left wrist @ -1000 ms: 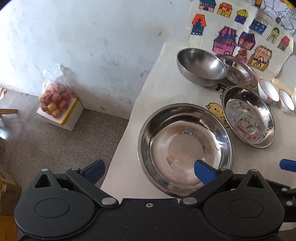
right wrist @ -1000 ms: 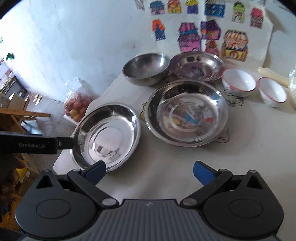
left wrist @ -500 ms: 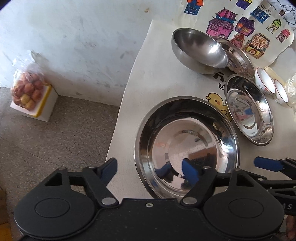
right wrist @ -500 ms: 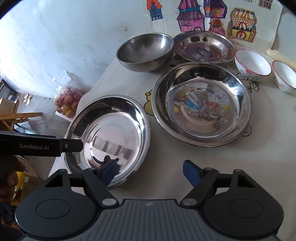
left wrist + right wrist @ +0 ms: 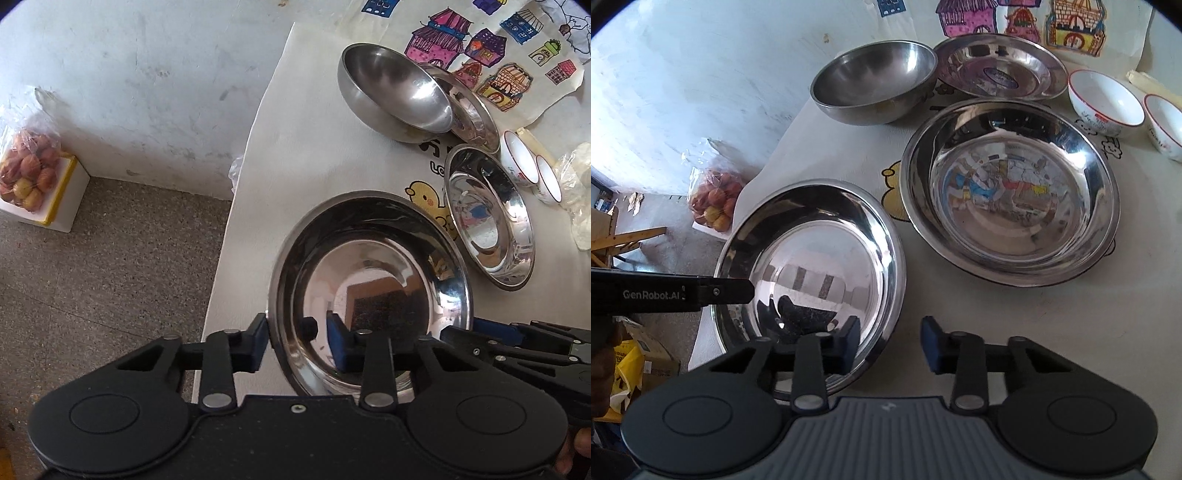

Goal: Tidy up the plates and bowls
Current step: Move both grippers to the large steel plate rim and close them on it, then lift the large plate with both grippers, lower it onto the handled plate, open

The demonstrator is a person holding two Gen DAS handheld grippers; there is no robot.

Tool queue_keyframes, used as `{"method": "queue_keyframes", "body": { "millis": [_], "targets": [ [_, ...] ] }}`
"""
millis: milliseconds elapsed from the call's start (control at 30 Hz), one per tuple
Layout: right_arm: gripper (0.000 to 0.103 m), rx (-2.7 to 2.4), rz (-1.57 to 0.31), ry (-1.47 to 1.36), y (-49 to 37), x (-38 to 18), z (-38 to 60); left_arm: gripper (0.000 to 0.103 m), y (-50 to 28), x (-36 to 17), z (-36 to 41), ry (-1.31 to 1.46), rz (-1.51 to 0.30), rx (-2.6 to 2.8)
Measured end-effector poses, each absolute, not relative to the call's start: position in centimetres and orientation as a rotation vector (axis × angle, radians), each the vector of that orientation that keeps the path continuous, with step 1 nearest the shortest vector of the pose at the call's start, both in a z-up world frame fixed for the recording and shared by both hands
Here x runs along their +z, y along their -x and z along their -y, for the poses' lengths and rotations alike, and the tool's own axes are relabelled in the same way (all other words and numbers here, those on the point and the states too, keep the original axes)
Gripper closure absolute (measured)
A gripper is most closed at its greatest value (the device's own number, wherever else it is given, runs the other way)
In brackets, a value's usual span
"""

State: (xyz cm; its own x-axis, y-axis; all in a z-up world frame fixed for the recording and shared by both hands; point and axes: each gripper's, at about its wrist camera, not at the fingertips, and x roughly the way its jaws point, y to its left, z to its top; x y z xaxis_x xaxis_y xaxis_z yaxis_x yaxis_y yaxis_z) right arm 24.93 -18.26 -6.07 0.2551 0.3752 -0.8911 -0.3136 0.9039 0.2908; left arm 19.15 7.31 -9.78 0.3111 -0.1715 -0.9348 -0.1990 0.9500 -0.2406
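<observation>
Currently: shiny round stainless-steel plate [image 5: 369,291], lower centre of frame, at the table [image 5: 303,147] edge. Left tongs [image 5: 301,343] straddle its left rim; right tongs [image 5: 890,341] straddle its right rim. Both have just been closing, rim between; pad contact cannot be told. Larger steel dish [image 5: 1008,192] lies upper right.
</observation>
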Motion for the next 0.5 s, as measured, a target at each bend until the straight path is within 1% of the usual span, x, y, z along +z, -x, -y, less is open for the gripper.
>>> {"method": "queue_keyframes", "body": {
  "millis": [33,100,200,233,267,500],
  "targets": [
    [0.071,0.464,-1.229,-0.061,-24.9,-6.1,18.3,0.076,-19.1,-9.8,-7.5,0.347,-1.263,0.016],
    [0.08,0.456,-1.233,-0.07,-24.9,-6.2,18.1,0.081,-19.1,-10.0,-7.9,0.371,-1.263,0.006],
    [0.088,0.436,-1.235,-0.079,-24.9,-6.3,18.1,0.087,-19.0,-10.1,-8.3,0.368,-1.264,-0.004],
    [0.088,0.433,-1.235,-0.086,-24.9,-6.3,18.1,0.09,-19.1,-10.1,-8.4,0.367,-1.265,-0.007],
    [0.088,0.429,-1.235,-0.09,-24.9,-6.3,18.1,0.091,-19.1,-10.1,-8.5,0.366,-1.267,-0.009],
    [0.088,0.445,-1.201,-0.079,-24.4,-5.0,18.2,0.091,-18.8,-8.6,-8.9,0.364,-1.229,-0.039]
  ]
}}
